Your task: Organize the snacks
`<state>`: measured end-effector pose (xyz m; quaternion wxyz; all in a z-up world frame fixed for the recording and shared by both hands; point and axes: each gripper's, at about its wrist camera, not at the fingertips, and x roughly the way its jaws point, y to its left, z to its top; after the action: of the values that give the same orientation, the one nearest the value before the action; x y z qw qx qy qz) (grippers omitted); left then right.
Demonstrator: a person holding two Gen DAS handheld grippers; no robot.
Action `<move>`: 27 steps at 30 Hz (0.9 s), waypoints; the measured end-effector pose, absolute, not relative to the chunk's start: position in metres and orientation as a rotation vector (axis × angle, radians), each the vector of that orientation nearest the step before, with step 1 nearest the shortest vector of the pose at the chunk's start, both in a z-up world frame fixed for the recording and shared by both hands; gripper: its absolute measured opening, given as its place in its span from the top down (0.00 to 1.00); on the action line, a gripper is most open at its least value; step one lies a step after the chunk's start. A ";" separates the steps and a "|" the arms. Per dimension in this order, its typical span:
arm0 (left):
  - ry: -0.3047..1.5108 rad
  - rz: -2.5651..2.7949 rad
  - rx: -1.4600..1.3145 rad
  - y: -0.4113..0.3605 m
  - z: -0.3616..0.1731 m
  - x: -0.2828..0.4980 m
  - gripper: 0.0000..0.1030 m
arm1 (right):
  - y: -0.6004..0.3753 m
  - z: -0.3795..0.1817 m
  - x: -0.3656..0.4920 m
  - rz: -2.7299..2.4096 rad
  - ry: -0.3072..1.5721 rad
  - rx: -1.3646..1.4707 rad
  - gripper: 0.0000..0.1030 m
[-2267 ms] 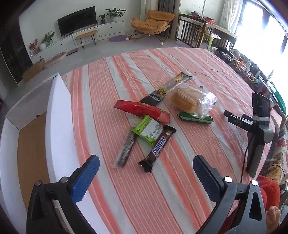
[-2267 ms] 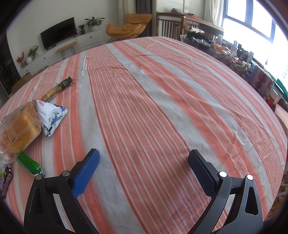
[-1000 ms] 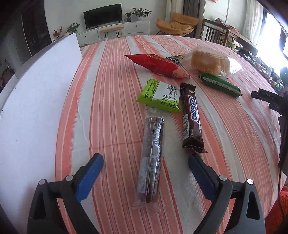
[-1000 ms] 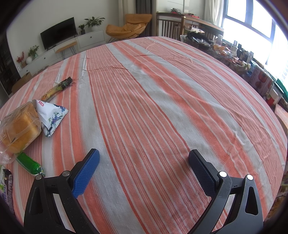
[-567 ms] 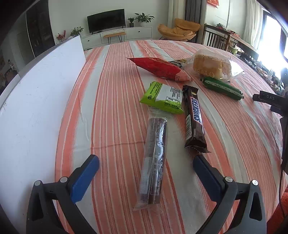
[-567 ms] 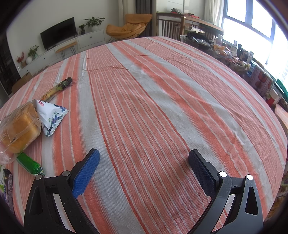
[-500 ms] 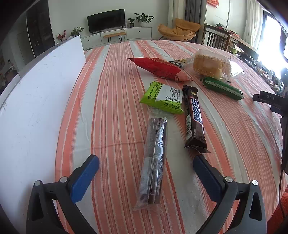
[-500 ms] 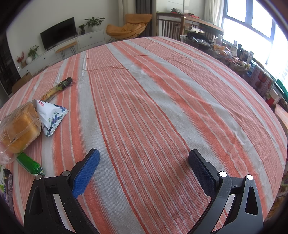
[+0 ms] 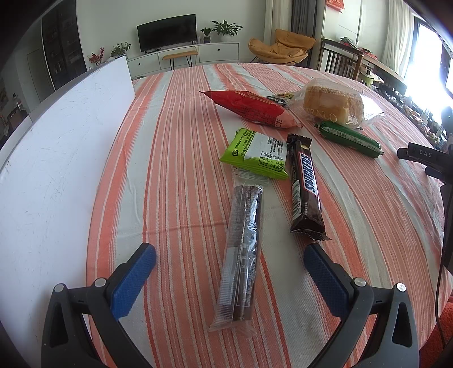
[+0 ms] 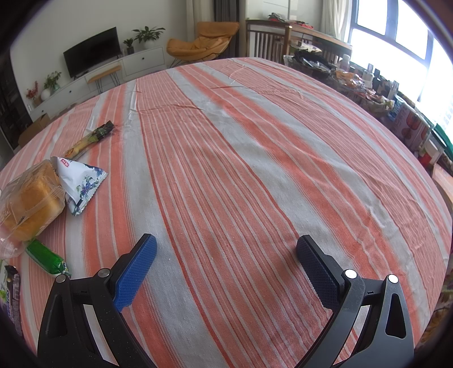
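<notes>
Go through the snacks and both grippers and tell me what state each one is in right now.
left gripper: open, straddling clear-wrapped bar
right gripper: open, holding nothing
clear-wrapped bar: sealed, flat
Snickers bar: sealed, flat
green packet: sealed, flat
bread bag: closed

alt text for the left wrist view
The open left claw straddles a clear-wrapped dark snack bar on a striped tablecloth. Beyond lie a Snickers bar, green packet, red bag and wrapped bread.

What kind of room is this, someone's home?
Most likely a home's open living and dining room: a television on a low white cabinet, an orange lounge chair, and snacks on a striped tablecloth.
</notes>
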<state>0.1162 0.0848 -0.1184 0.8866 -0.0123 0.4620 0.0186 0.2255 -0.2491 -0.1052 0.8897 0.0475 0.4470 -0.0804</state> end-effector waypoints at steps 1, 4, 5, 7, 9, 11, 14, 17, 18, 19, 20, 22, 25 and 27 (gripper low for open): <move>0.960 0.039 -0.025 0.085 -0.118 0.116 0.00 | -0.249 -0.105 0.225 -0.167 0.928 0.099 0.02; 0.960 0.039 -0.026 0.085 -0.118 0.116 0.00 | -0.249 -0.105 0.225 -0.167 0.928 0.098 0.02; 0.960 0.039 -0.025 0.085 -0.118 0.116 0.00 | -0.249 -0.105 0.225 -0.167 0.928 0.099 0.02; 0.961 0.038 -0.026 0.085 -0.118 0.116 0.00 | -0.249 -0.105 0.225 -0.167 0.928 0.099 0.02; 0.964 0.028 -0.025 0.085 -0.118 0.116 0.00 | -0.249 -0.105 0.225 -0.167 0.928 0.099 0.02; 0.986 0.001 -0.011 0.084 -0.117 0.115 0.00 | -0.249 -0.105 0.225 -0.167 0.928 0.098 0.02; 1.017 -0.029 -0.003 0.085 -0.115 0.112 0.00 | -0.248 -0.106 0.225 -0.175 0.928 0.102 0.02; 1.024 -0.038 -0.005 0.085 -0.113 0.110 0.05 | -0.248 -0.105 0.226 -0.164 0.945 0.097 0.03; 1.021 -0.037 0.004 0.085 -0.112 0.109 0.11 | -0.249 -0.103 0.228 -0.138 0.991 0.098 0.03; 1.017 -0.045 0.003 0.085 -0.110 0.108 0.19 | -0.249 -0.099 0.226 -0.124 1.031 0.119 0.06; 1.013 -0.041 0.009 0.086 -0.109 0.107 0.23 | -0.250 -0.092 0.219 -0.100 1.045 0.176 0.06; 0.997 -0.041 0.012 0.087 -0.107 0.106 0.43 | -0.240 -0.077 0.198 0.018 1.062 0.300 0.06; 0.975 -0.039 -0.003 0.090 -0.104 0.102 0.82 | -0.192 -0.061 0.176 0.268 1.155 0.388 0.06; 0.974 -0.045 -0.038 0.094 -0.104 0.097 0.83 | -0.152 -0.057 0.173 0.372 1.210 0.381 0.07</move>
<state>0.0970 0.0938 -0.1038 0.8834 -0.0182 0.4677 -0.0219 0.1725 -0.1515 -0.0574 0.7894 0.1770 0.5618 0.1728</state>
